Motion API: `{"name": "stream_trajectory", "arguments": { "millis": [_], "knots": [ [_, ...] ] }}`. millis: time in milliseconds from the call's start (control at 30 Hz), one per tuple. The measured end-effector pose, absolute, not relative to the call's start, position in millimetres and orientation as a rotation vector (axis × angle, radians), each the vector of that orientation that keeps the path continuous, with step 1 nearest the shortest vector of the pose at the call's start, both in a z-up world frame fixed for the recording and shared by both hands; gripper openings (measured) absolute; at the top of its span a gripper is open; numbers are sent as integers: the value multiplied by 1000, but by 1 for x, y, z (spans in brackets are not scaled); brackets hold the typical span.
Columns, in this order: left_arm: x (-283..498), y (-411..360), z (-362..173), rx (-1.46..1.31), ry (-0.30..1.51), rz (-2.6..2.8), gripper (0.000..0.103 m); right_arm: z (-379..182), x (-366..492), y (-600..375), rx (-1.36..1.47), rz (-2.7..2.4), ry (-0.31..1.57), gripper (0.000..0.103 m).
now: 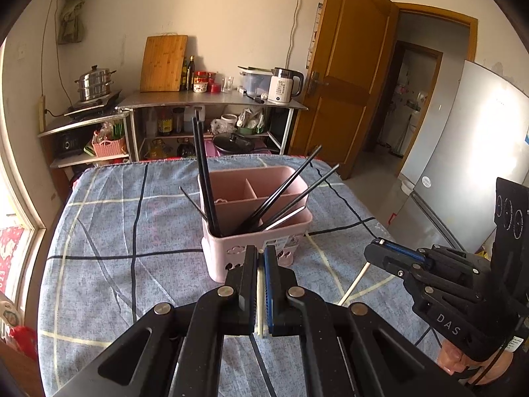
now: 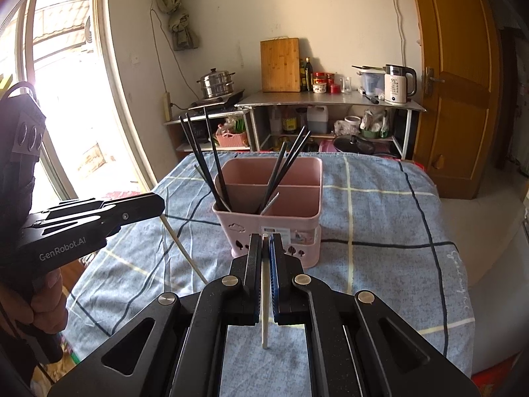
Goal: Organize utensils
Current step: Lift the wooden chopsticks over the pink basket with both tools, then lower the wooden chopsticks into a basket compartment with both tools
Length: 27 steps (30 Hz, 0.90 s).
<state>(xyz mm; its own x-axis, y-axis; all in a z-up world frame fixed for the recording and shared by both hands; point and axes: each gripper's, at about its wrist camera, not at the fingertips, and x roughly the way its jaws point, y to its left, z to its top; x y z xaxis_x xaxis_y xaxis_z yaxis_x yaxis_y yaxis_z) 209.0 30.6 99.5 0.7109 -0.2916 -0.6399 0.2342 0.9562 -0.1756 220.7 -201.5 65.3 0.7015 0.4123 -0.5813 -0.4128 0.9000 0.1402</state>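
A pink utensil holder (image 1: 258, 228) (image 2: 271, 211) with compartments stands mid-table and holds several black chopsticks (image 1: 206, 172) (image 2: 201, 162). My left gripper (image 1: 261, 254) is shut on a white chopstick (image 1: 260, 297) just in front of the holder; that chopstick hangs below it in the right wrist view (image 2: 182, 248). My right gripper (image 2: 265, 241) is shut on another white chopstick (image 2: 264, 304), also just in front of the holder. In the left wrist view the right gripper (image 1: 380, 248) is at the right with its white chopstick (image 1: 355, 284) sloping down.
The table has a blue checked cloth (image 1: 132, 231) (image 2: 380, 218). Behind it stands a metal shelf (image 1: 211, 99) with a kettle (image 1: 284, 86), a cutting board (image 1: 163, 63) and jars. A steamer pot (image 1: 94, 82) is at the left, a fridge (image 1: 469, 152) and a door (image 1: 350, 66) at the right.
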Motion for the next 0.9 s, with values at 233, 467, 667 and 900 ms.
{"name": "stream_trajectory", "arguments": {
  "millis": [233,467,667,900],
  "knots": [
    [203,27,96,-63,719,-295,3,67,216,-203,-13,457,641,5],
    [202,29,109,-68,706,-302,3,76,216,-204,-4,464,622,4],
    [209,35,141,-63,656,-297,3,99,222,-198,3,478,572,4],
    [231,46,187,-76,591,-273,3,133,245,-193,28,483,495,4]
  ]
}}
